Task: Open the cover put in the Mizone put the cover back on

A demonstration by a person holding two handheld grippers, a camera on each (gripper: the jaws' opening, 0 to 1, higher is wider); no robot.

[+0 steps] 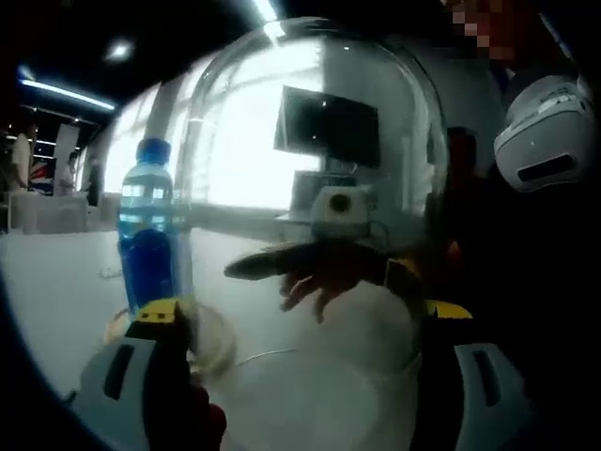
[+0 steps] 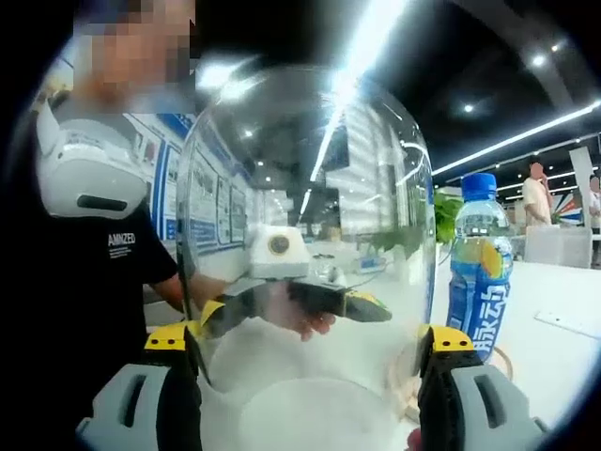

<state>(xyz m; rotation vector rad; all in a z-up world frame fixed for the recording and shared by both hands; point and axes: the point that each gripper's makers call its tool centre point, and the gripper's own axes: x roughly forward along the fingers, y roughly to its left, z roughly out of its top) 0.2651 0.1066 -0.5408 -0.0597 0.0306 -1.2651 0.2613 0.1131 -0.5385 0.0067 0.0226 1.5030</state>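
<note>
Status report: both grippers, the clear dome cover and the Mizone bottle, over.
Left gripper and right gripper both clamped on clear dome cover. Mizone bottle upright on white table, outside the cover. Nothing between them.

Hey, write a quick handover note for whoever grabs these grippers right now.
Left gripper: jaws shut on the clear dome cover from one side.
Right gripper: jaws shut on the same cover from the opposite side.
Mizone bottle stands upright on the white table, outside the cover, by the round base.
Done: cover appears lifted off.
Left: place the bottle on the base, then put the cover back on.
</note>
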